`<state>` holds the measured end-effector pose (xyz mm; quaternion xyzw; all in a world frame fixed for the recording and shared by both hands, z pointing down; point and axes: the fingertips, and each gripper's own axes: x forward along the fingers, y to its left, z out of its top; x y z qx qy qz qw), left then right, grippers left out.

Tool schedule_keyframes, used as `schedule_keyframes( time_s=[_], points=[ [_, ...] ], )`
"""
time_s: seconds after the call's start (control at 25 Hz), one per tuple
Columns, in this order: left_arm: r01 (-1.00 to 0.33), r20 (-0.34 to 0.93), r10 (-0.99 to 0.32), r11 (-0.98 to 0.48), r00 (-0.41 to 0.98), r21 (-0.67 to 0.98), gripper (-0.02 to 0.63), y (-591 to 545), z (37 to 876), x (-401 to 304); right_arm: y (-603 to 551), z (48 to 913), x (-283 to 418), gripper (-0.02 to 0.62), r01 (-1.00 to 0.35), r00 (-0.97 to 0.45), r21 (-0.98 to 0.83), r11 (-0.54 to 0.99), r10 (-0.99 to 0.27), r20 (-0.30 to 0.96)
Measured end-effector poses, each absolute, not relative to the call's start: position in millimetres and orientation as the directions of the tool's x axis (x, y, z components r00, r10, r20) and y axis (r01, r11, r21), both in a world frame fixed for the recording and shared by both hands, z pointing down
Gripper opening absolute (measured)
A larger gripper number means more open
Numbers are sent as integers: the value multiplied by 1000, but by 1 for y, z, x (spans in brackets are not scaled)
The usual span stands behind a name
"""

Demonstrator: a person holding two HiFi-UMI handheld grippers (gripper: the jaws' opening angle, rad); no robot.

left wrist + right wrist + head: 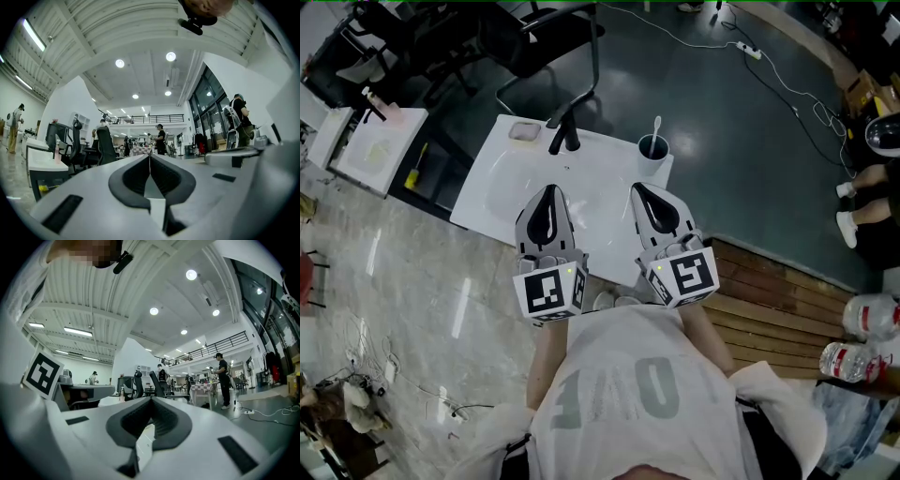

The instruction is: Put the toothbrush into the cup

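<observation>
In the head view a white toothbrush (pixel 656 129) stands upright inside a dark cup (pixel 652 148) at the far right corner of the white sink top (pixel 502 159). My left gripper (pixel 549 190) and right gripper (pixel 639 191) hover side by side over the sink's near half, both tilted up and well short of the cup. Each has its jaws pressed together with nothing between them. The left gripper (pixel 149 157) and right gripper (pixel 151 400) views look out into the room and show neither cup nor toothbrush.
A black faucet (pixel 564 127) rises at the back of the sink, with a pink soap dish (pixel 525 132) to its left. An office chair (pixel 546 37) stands behind. A wooden platform (pixel 787 300) lies to the right, and a small white table (pixel 380 148) to the left.
</observation>
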<state>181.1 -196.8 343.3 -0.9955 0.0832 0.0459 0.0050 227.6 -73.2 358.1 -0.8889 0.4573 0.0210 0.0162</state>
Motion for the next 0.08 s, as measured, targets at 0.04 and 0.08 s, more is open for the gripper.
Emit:
schedule_keyframes(
  time_s=[0.04, 0.08],
  points=[
    [-166, -92, -165, -986, 982, -1, 28, -197, 344, 181, -73, 358, 228, 31, -813, 582, -10, -582, -811, -51],
    [-165, -91, -164, -986, 982, -1, 28, -197, 344, 182, -73, 359, 229, 31, -812, 583, -10, -584, -811, -50]
  ],
)
